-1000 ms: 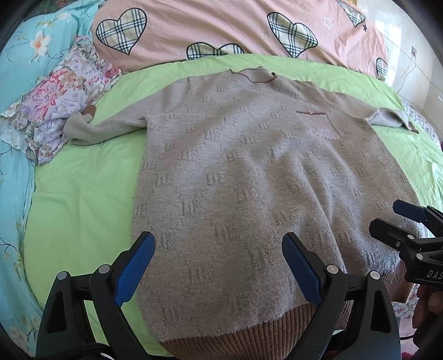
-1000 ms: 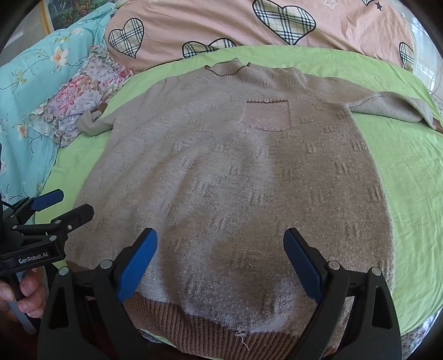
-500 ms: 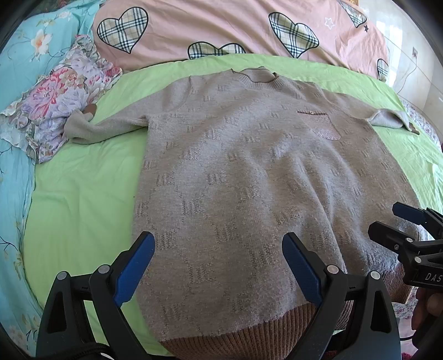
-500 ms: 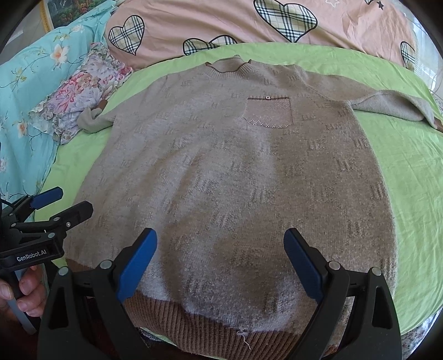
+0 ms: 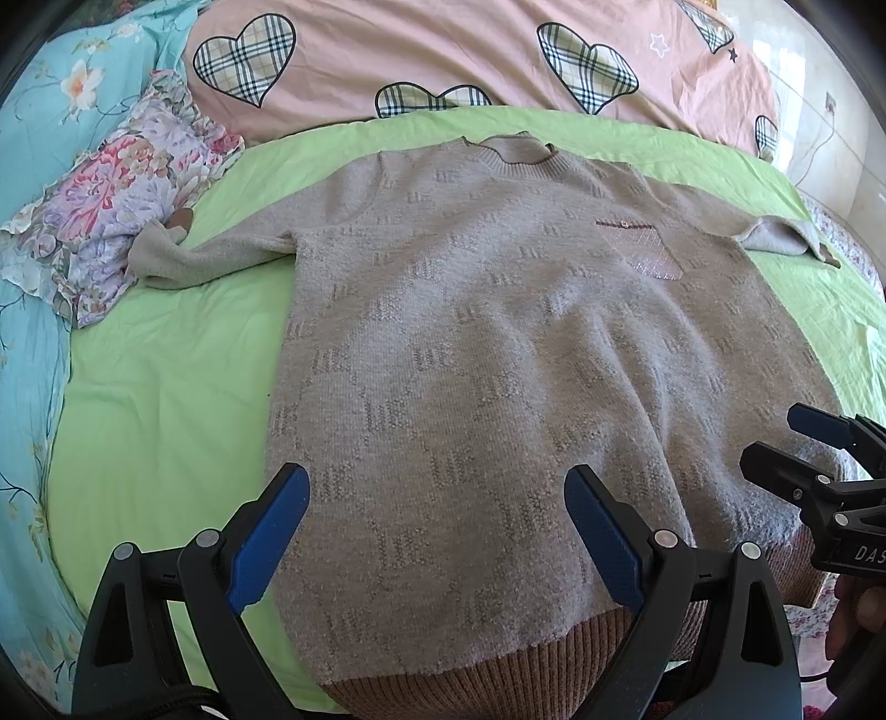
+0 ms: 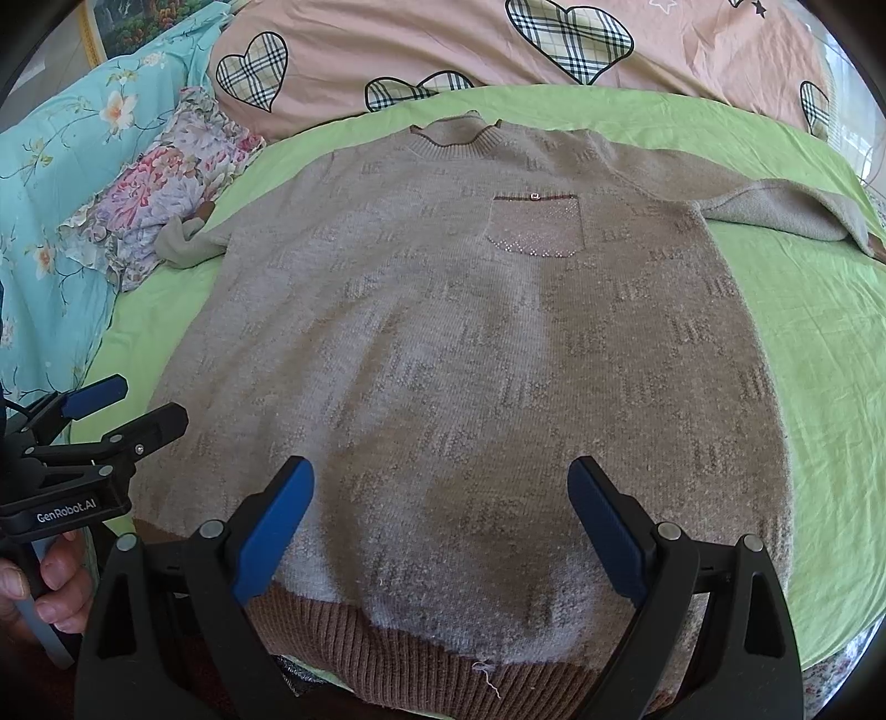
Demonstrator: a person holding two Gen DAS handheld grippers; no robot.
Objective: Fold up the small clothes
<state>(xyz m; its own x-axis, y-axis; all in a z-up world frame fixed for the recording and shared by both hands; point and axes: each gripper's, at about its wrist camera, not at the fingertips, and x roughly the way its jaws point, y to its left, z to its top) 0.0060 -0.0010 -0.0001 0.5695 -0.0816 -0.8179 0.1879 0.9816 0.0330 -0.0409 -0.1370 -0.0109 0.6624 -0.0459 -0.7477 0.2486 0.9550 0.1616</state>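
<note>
**Grippers, 2, hand-held, over sweater hem**

Left gripper: jaws spread wide, blue pads apart, nothing between them; poised just above the near-left part of the sweater, contact with the knit not determinable. Seen again at the left edge of the right wrist view, beside the sweater's left hem corner, fingers parted, bare hand below on the handle.

Right gripper: jaws likewise wide apart, holding nothing; positioned above the near-right part of the sweater, just short of the brown ribbed hem. Seen also at the right edge of the left wrist view, over the sweater's right hem corner, fingers parted.

Sweater: taupe knit, front up, spread flat on green sheet; collar at far end, hem nearest both grippers. Chest pocket toward the right side. Left sleeve extended outward, cuff touching floral cloth. Right sleeve extended toward right edge of the sheet.

Surroundings: pink quilt with plaid hearts beyond the collar; turquoise floral bedding at left.
</note>
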